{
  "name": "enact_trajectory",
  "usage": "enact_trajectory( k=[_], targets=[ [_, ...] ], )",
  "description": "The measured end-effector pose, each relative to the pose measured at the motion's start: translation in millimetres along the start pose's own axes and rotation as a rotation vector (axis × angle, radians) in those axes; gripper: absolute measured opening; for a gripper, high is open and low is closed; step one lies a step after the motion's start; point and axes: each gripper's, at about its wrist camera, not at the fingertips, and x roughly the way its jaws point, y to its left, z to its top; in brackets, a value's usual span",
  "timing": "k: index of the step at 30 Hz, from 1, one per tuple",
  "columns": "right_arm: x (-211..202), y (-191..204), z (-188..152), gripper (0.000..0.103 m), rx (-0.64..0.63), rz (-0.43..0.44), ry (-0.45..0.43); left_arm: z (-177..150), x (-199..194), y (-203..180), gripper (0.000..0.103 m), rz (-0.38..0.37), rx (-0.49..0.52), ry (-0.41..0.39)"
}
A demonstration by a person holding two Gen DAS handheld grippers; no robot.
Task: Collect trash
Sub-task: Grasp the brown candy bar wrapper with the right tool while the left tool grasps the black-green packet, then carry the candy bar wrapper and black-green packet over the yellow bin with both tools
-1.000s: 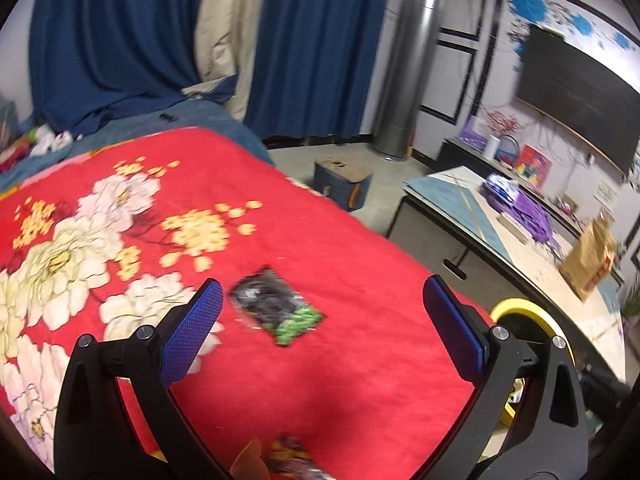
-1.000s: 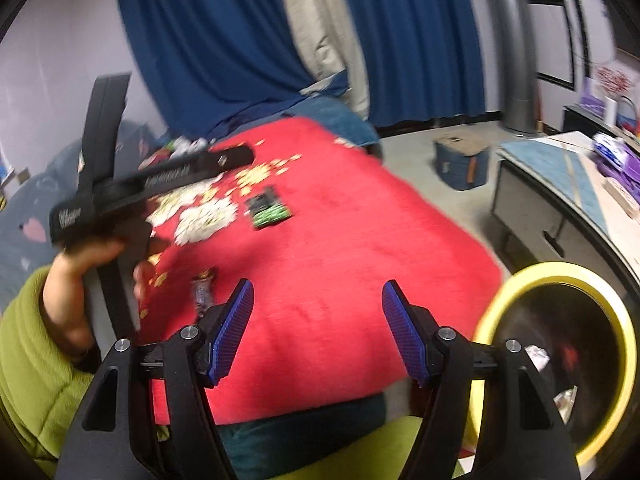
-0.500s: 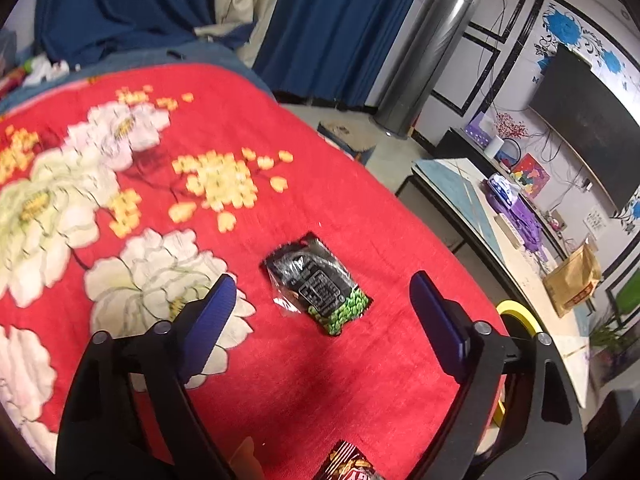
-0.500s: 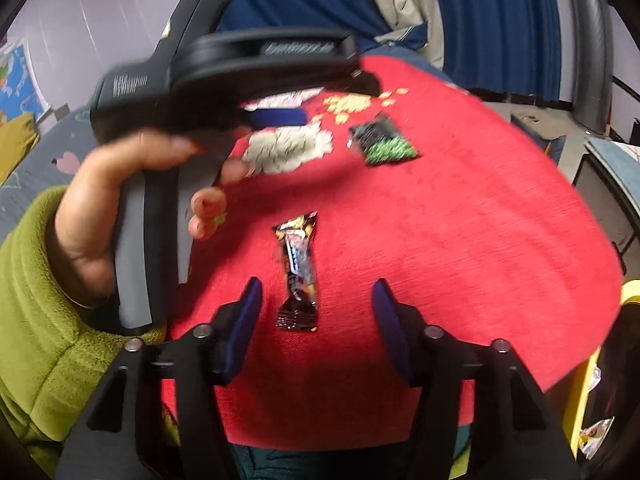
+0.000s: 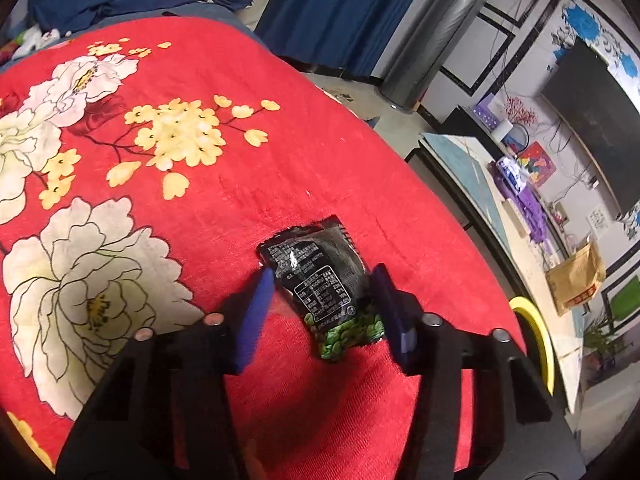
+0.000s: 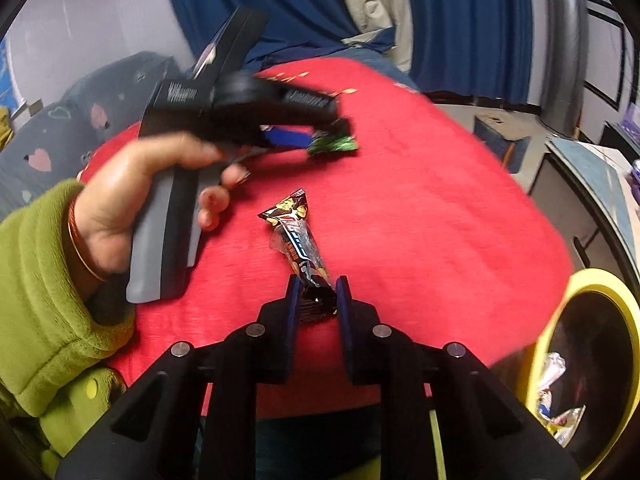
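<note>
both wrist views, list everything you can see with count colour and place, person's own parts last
snack packet: 1, black and green, on the blanket between the closing left jaws
candy bar wrapper: 1, dark brown, on the blanket, near end between the closing right jaws
blanket: 1, red with flowers, under both wrappers
bin: 1, yellow rim, right of the blanket, wrappers inside
curtains: blue, behind
low table: 1, pale top, right, with clutter
television: 1, black, on the right wall
left gripper: 1, black, blue pads
right gripper: 1, black, blue pads
hand: 1, green sleeve, holding the left gripper
</note>
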Motion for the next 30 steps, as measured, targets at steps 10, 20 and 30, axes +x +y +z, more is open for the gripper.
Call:
enact_trajectory(
  k=[10, 20, 30],
  targets=[
    [-57.9, -53.2, -4.1, 0.018, 0.104, -0.084, -0.101, -13.2, -11.3, -33.0, 0.009, -0.048, 0.111, -0.038],
    [-99.3, -99.7, -20.1, 0.018, 0.220, -0.158, -0.167, -22.2, -46.0, -98.9, 0.008, -0.140, 0.255, -0.126],
    [-127.1, -128.6, -34.9, 0.018, 0.307, -0.226, -0.220, -40.3, -63.6, -145.6, 0.008, -0.216, 0.363, -0.150]
  ],
)
